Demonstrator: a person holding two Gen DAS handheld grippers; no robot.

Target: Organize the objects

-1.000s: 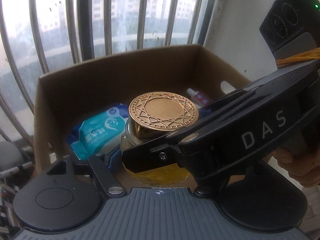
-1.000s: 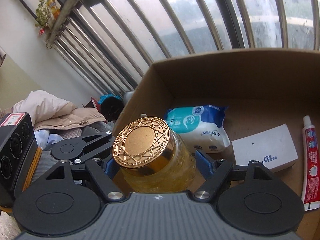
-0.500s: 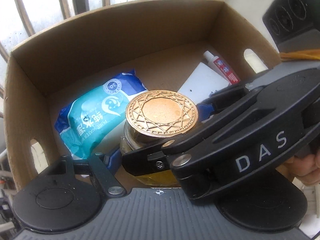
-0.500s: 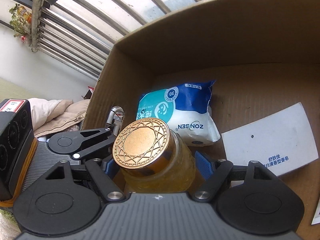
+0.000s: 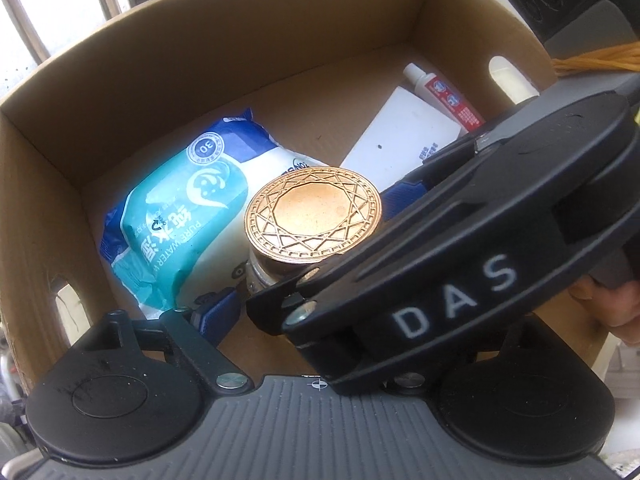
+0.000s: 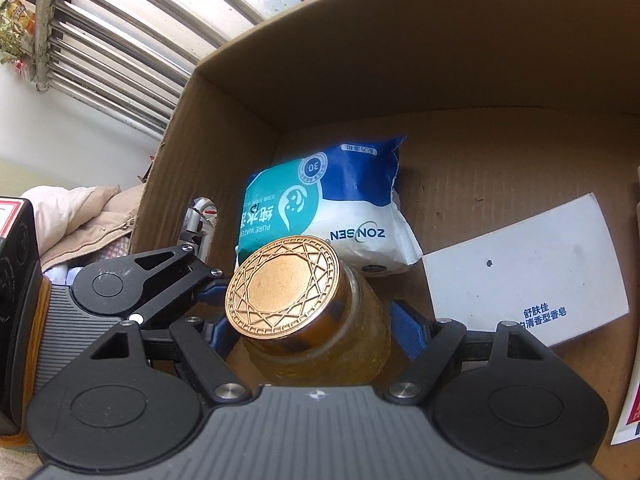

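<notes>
Jar (image 6: 320, 320) with its gold lid sits at frame centre inside the cardboard box (image 6: 400, 60), both the right tool (image 6: 316, 332) and left tool (image 5: 304, 276) clamped on its glass sides. Just behind it lies a wipes pack (image 6: 324, 208); a white soap box (image 6: 528, 268) and toothpaste tube (image 5: 444, 96) crowd the right side.

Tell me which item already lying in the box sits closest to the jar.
The blue-and-teal wipes pack: it lies just behind the gold-lidded jar. The white soap box and the toothpaste tube lie further right.
</notes>
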